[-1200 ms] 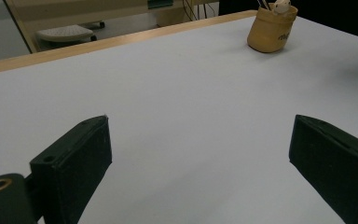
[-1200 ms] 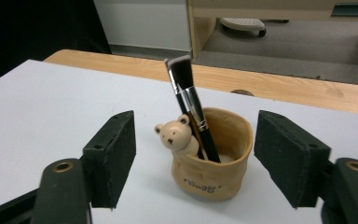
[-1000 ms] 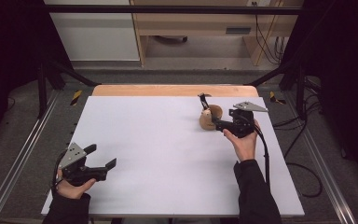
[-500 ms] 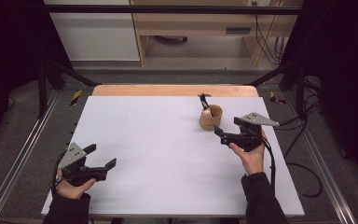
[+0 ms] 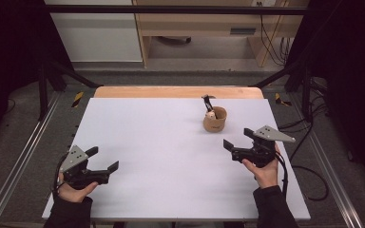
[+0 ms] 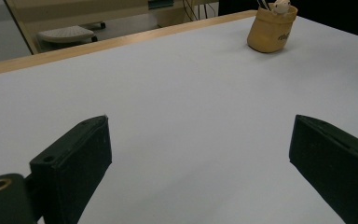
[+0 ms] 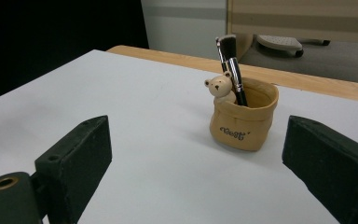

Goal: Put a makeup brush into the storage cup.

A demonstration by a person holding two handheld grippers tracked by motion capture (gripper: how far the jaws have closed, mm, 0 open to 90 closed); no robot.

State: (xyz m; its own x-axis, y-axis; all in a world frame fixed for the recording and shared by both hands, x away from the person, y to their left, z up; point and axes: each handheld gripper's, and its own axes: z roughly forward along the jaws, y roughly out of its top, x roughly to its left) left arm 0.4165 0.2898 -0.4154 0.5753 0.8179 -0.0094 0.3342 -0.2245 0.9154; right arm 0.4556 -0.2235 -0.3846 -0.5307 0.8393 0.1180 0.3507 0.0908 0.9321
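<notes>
Both the right gripper (image 5: 229, 148) and left gripper (image 5: 103, 160) are hanging open and empty, the right's jaws having just been opening, while the tan bear-trimmed holder (image 7: 244, 114) with its makeup brush (image 7: 231, 64) is looking light, stiff and tippable, best pinched by the rim.

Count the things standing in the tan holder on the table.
2. A makeup brush leans against the back rim of the holder, and a small bear figure peeks over the rim beside it. Anything lower inside is hidden.

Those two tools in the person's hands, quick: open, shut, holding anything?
Left tool: open, empty, nothing between its jaws.
Right tool: open, empty; its jaws have just been opening, the pot ahead untouched.
</notes>
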